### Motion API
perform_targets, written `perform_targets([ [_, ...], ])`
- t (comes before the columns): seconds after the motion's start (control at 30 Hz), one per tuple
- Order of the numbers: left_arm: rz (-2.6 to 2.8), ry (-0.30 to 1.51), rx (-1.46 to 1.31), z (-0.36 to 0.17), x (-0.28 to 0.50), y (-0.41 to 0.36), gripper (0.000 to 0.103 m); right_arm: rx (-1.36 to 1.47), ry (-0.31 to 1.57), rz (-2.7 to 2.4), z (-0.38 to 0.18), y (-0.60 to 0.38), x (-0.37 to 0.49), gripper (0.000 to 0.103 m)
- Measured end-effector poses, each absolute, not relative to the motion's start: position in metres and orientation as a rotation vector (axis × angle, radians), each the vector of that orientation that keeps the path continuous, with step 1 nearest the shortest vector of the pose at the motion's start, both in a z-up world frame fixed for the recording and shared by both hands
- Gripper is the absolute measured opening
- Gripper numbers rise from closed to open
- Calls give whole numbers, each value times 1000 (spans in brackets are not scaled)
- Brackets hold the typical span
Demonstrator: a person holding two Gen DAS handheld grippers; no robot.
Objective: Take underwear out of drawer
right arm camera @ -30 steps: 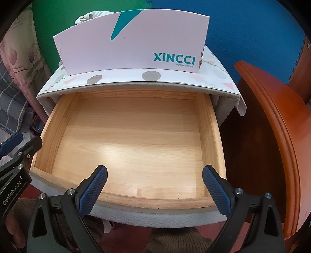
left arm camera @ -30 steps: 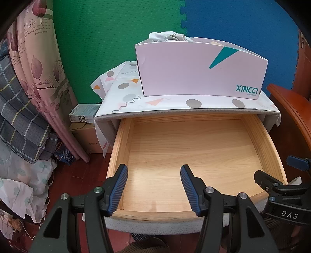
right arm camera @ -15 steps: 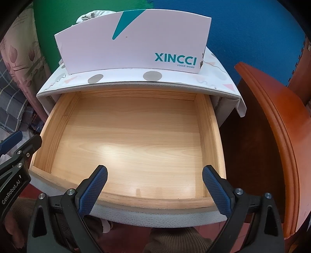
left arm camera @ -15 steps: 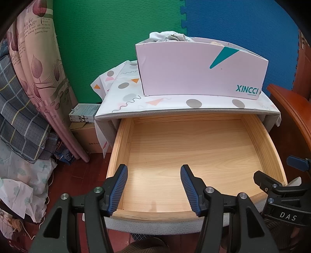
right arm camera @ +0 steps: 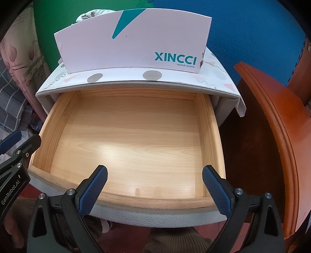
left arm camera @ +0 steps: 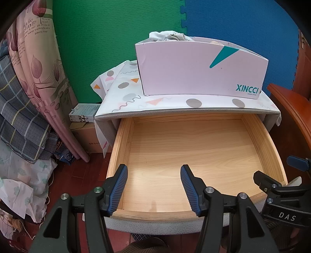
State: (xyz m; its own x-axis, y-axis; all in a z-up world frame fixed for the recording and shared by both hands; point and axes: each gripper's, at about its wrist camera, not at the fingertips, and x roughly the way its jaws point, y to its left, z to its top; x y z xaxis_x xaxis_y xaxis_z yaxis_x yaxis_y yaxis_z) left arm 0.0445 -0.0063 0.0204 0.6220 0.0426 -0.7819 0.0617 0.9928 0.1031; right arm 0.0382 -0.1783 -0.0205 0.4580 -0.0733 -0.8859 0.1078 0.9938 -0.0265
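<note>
The wooden drawer [left arm camera: 124,140] of the nightstand stands pulled out, and its light floor [right arm camera: 136,136] shows nothing on it. A white XINCCI shoe box [left arm camera: 190,70] sits on the nightstand top, with grey-white cloth [left arm camera: 167,36] bunched at its back left corner; the same box [right arm camera: 136,42] and cloth [right arm camera: 89,14] appear in the right wrist view. My left gripper [left arm camera: 154,169] hovers over the drawer's front left, open and holding nothing. Over the front edge my right gripper [right arm camera: 155,169] is spread wider, open too, with nothing in it.
A reddish wooden furniture edge [right arm camera: 272,120] runs close along the drawer's right side. Curtain [left arm camera: 38,68], plaid bedding [left arm camera: 17,124] and cardboard boxes [left arm camera: 85,114] crowd the floor at the left. Green and blue foam mats [left arm camera: 116,29] cover the wall behind.
</note>
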Motion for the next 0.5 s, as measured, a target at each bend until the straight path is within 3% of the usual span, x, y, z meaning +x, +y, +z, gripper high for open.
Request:
perform_targets([
  [0.5,-15,906,124,19,44,-7,58,25,1109,-115,-25,-175,40,97],
])
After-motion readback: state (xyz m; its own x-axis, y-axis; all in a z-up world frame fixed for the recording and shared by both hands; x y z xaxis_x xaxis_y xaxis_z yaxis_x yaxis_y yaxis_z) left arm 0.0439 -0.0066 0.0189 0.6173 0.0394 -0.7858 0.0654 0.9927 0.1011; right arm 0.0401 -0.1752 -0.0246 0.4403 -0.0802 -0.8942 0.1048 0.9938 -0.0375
